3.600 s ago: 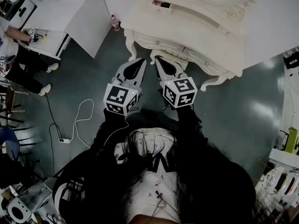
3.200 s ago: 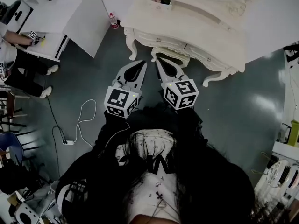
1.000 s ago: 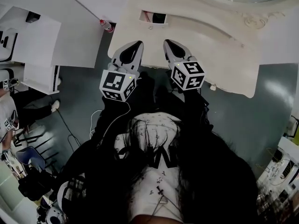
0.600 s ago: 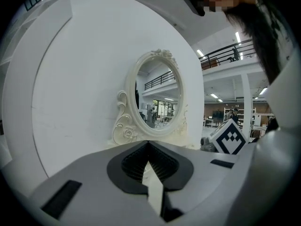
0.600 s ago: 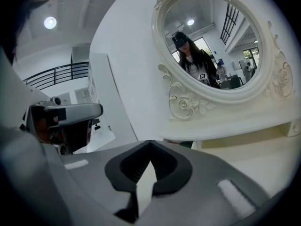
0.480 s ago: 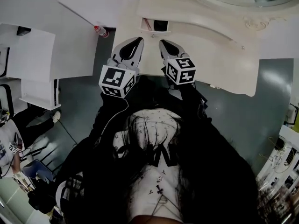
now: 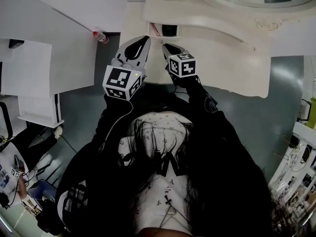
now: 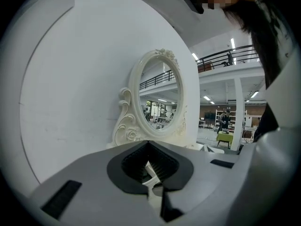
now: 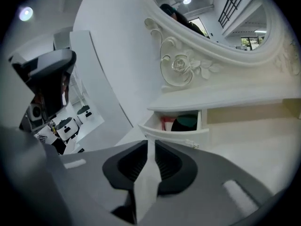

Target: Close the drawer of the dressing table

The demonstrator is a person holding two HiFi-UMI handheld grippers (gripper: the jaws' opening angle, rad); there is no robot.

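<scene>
The cream dressing table (image 7: pixel 232 58) fills the top of the head view. Its small drawer (image 7: pixel 168 30) stands pulled out under the mirror shelf. In the right gripper view the drawer (image 9: pixel 175 133) lies just ahead, with red and dark green things inside. My right gripper (image 7: pixel 164 46) (image 9: pixel 150 145) hovers over the tabletop just short of the drawer front, jaws together but for a thin slit, holding nothing. My left gripper (image 7: pixel 146 37) (image 8: pixel 148 144) is beside it at the table's left end, shut and empty, and faces the oval mirror (image 8: pixel 157 93).
A red-capped bottle (image 7: pixel 98 36) stands on the floor left of the table. White desks (image 7: pixel 29 68) lie further left. The carved mirror frame (image 9: pixel 181 67) rises behind the drawer. A seated person (image 7: pixel 15 167) is at the lower left.
I have come up to the table, so both grippers are now over its top. Over the last second the right gripper moved up and left toward the open drawer.
</scene>
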